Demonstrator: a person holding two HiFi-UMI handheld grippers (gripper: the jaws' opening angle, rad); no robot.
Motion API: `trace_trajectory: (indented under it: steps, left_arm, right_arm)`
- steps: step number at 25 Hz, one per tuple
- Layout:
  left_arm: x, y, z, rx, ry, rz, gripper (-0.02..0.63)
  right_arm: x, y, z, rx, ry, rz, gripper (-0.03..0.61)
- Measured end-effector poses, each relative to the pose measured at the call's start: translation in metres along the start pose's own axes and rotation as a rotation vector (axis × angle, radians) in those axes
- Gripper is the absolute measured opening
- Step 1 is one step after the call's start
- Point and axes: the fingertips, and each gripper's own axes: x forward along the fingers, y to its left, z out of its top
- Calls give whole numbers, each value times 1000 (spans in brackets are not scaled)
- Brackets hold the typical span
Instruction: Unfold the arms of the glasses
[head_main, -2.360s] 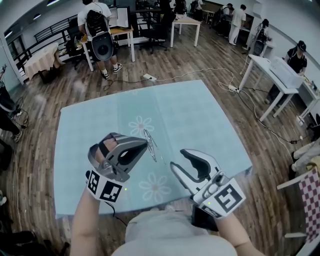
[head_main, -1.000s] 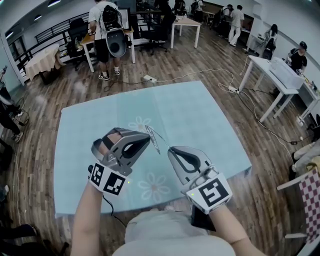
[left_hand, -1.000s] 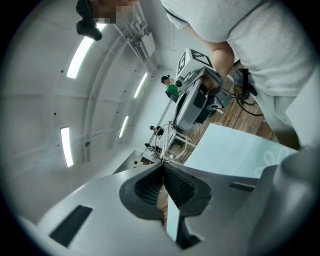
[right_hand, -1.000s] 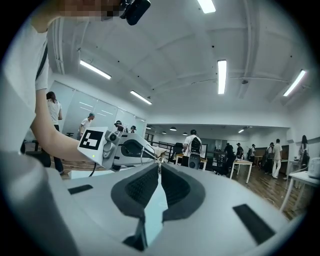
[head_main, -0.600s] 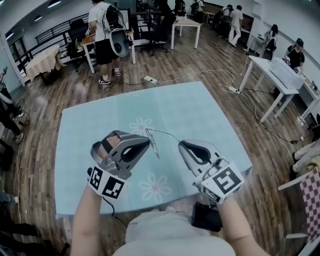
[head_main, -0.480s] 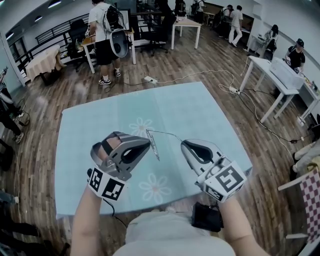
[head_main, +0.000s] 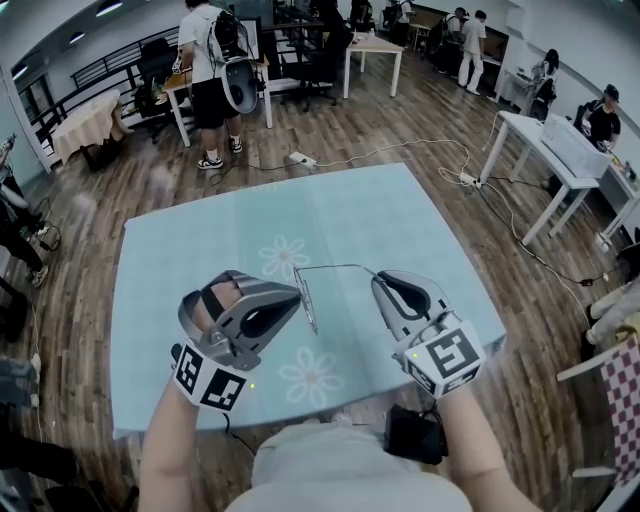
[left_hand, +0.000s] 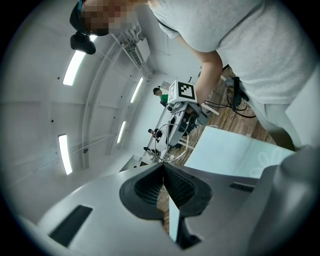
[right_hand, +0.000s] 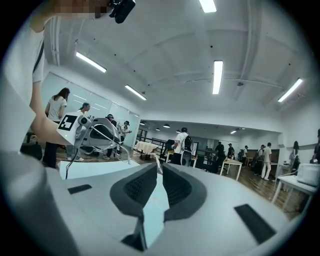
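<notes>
Head view: the table, under a pale blue flowered cloth, fills the middle of the frame. Its near edge runs along the bottom by the person's body, and its right corner lies just beside the right gripper. Bare cloth stretches from the grippers toward the upper frame. Wooden floor surrounds the table, with a white desk at far right.

The glasses, a thin wire frame, hang above the cloth at centre, between the two tools. The left gripper is clamped on the front frame by a lens ring. One arm is swung out level toward the right of the frame, its tip standing in the right gripper's mouth. Those jaws have just been opening; a narrow gap shows, with the tip loose between them.

Both forearms rise from the bottom edge, holding the grippers level with their noses angled inward toward each other.
</notes>
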Motion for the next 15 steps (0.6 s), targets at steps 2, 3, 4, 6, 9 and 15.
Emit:
trace_trajectory:
  steps: [2,3,4,6,9,15]
  left_arm:
    - [-2,-1,1,5,-3,-3,9]
    - [-3,-2,2,8,-3,-5,9]
    - [-4,-3,3,10,-4,-7,9]
    - [-5,-4,6,15,-8,-11,9]
    - [-6,-6,10,23,-17,-16,9]
    - [-6,-8,10,39,-13,-23,9]
  right_arm:
    - [2,-4,-4,-9,11,-17,43]
    - [3,-6,-5,-13,15,-23,44]
    - [4,-8,-6,-16,19,-29,44]
    - [4,-10,-8,-20,25,-39,48]
    - [7,-14,-10,-20,27,-51,52]
    - [7,-22,-10,5,19,-62,107]
